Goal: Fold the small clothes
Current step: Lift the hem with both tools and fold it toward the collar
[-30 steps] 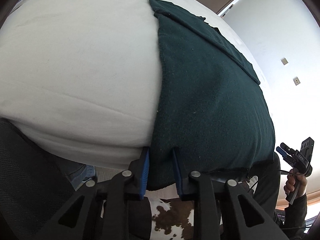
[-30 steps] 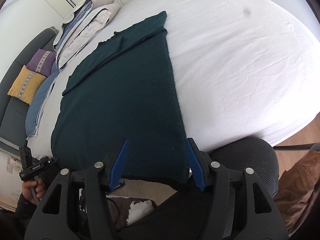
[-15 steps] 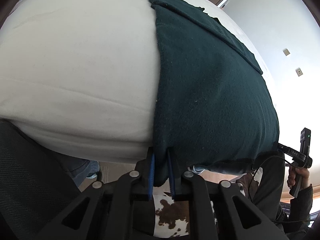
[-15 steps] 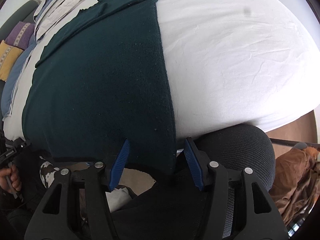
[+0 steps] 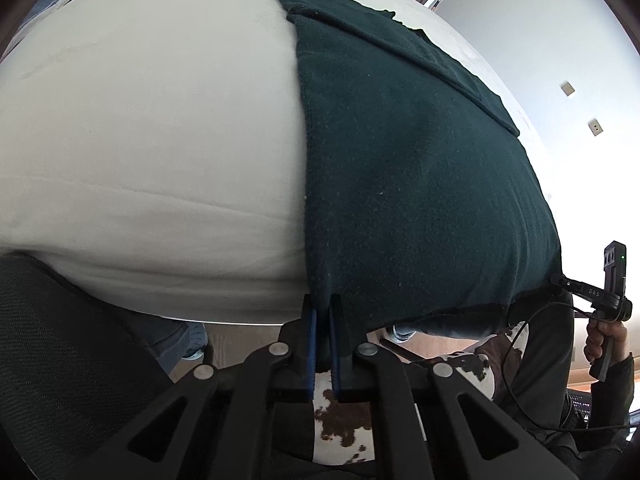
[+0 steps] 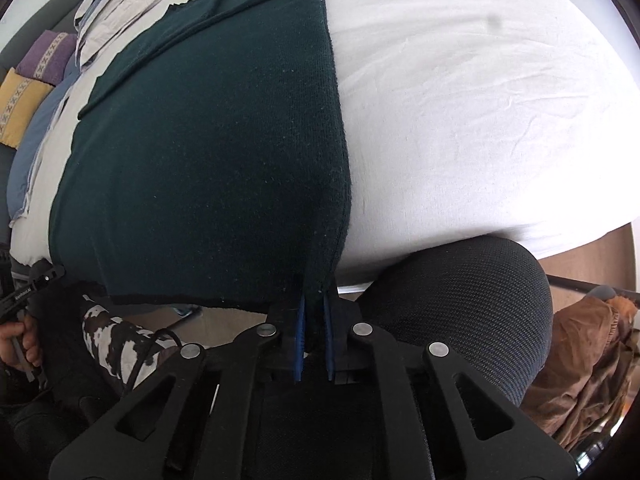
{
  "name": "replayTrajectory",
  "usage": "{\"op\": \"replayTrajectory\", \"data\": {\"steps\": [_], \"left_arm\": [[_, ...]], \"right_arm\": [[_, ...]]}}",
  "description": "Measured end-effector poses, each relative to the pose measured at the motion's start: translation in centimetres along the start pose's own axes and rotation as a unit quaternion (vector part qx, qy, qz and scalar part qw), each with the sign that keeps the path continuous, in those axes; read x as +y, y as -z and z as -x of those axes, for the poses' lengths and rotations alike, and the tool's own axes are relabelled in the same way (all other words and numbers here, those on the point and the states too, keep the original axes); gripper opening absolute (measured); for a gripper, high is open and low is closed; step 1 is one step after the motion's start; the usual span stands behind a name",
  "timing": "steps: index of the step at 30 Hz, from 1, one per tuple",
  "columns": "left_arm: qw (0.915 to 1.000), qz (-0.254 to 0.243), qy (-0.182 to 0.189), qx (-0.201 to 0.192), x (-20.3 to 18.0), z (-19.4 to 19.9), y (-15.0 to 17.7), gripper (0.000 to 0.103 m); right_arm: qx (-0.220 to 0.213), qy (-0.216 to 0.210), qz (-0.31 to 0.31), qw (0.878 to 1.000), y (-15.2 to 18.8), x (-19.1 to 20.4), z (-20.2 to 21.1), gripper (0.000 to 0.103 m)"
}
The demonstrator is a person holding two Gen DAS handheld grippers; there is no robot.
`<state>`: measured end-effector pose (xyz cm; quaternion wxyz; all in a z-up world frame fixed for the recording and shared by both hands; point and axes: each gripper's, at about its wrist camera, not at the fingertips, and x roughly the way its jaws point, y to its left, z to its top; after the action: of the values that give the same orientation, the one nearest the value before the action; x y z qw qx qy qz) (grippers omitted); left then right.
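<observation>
I see the bed (image 5: 140,128) filling most of both views, its white sheet lightly creased. Across it lies the dark green sweater (image 5: 420,168), spread flat with its hem hanging over the near edge of the mattress and a folded part lying across its far end. A black mesh chair (image 6: 472,292) sits just under the bed edge in my right view, with a brown cloth (image 6: 588,364) bunched beside it. At the far side I see a stack of pale bedding (image 6: 128,4) and two cushions, one purple (image 6: 48,60) and one yellow (image 6: 20,108). My left tool (image 5: 323,322) pinches the sweater's hem at its left corner, blue pads pressed close on the knit. My right tool (image 6: 314,312) pinches the hem at the right corner the same way.
</observation>
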<state>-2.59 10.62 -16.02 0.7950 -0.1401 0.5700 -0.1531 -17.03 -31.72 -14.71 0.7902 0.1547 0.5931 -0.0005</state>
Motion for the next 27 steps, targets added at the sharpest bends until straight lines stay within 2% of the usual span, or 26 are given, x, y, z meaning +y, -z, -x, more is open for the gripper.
{"op": "replayTrajectory", "data": {"steps": [5, 10, 14, 19, 24, 27], "left_arm": [[0.9980, 0.031, 0.052, -0.017, 0.6, 1.8, -0.3, 0.006], [0.9910, 0.057, 0.113, -0.042, 0.9, 4.0, -1.0, 0.006], [0.9817, 0.079, 0.164, -0.055, 0.6, 5.1, -1.7, 0.006], [0.9661, 0.114, 0.222, -0.067, 0.9, 5.9, -2.2, 0.006], [0.9515, 0.139, 0.258, -0.094, 0.8, 7.0, -3.4, 0.005], [0.9458, 0.150, 0.267, -0.109, 0.9, 7.4, -4.5, 0.005]], "right_arm": [[-0.039, -0.074, -0.036, 0.996, 0.0, -0.6, 2.9, 0.006], [-0.096, -0.153, -0.057, 0.982, 0.2, -0.4, 5.8, 0.006], [-0.132, -0.207, -0.070, 0.967, -0.1, -0.5, 7.6, 0.006], [-0.170, -0.250, -0.095, 0.948, -1.1, -0.1, 9.0, 0.006], [-0.195, -0.283, -0.118, 0.931, -2.3, -1.2, 9.9, 0.006], [-0.207, -0.303, -0.126, 0.922, -3.0, -2.1, 10.3, 0.006]]}}
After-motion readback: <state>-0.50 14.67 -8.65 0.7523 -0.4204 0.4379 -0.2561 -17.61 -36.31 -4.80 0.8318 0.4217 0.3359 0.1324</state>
